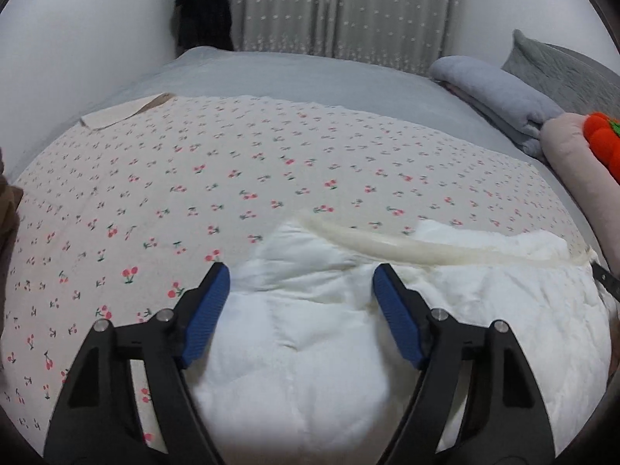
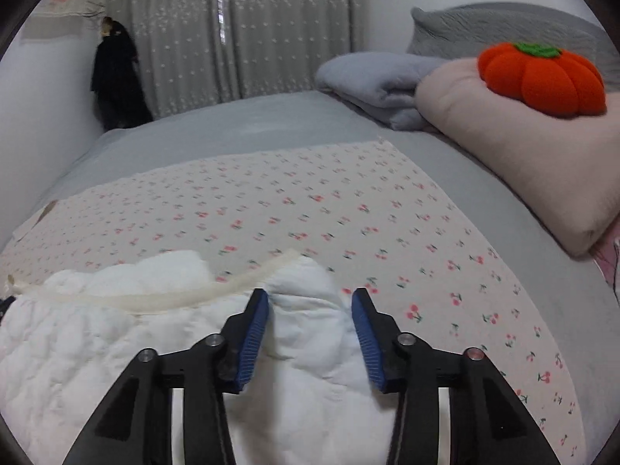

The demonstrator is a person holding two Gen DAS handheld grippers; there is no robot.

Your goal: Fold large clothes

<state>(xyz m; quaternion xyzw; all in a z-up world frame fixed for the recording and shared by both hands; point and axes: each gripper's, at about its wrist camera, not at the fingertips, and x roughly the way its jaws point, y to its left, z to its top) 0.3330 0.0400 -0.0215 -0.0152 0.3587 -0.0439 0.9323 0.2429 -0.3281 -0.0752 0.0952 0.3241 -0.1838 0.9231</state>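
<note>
A large cream cover printed with small cherries [image 1: 232,162] [image 2: 310,201] lies spread flat on the bed. Its near edge is turned up, showing the white quilted filling [image 1: 310,348] [image 2: 97,348] and a cream edging strip [image 1: 387,244] [image 2: 193,290]. My left gripper [image 1: 301,269] hovers over the white padding with its blue pads wide apart, a puffy fold lying between them. My right gripper [image 2: 310,292] stands over the right end of the same white fold, its pads closer together, and fabric shows in the gap without being pinched.
A grey bedsheet [image 2: 252,124] lies under the cover. At the right are a folded grey blanket [image 2: 379,77], a pink pillow [image 2: 523,147] with an orange pumpkin plush [image 2: 542,77], and a grey pillow [image 2: 503,27]. Grey curtains [image 1: 348,7] and a dark hanging garment [image 2: 116,77] stand behind the bed.
</note>
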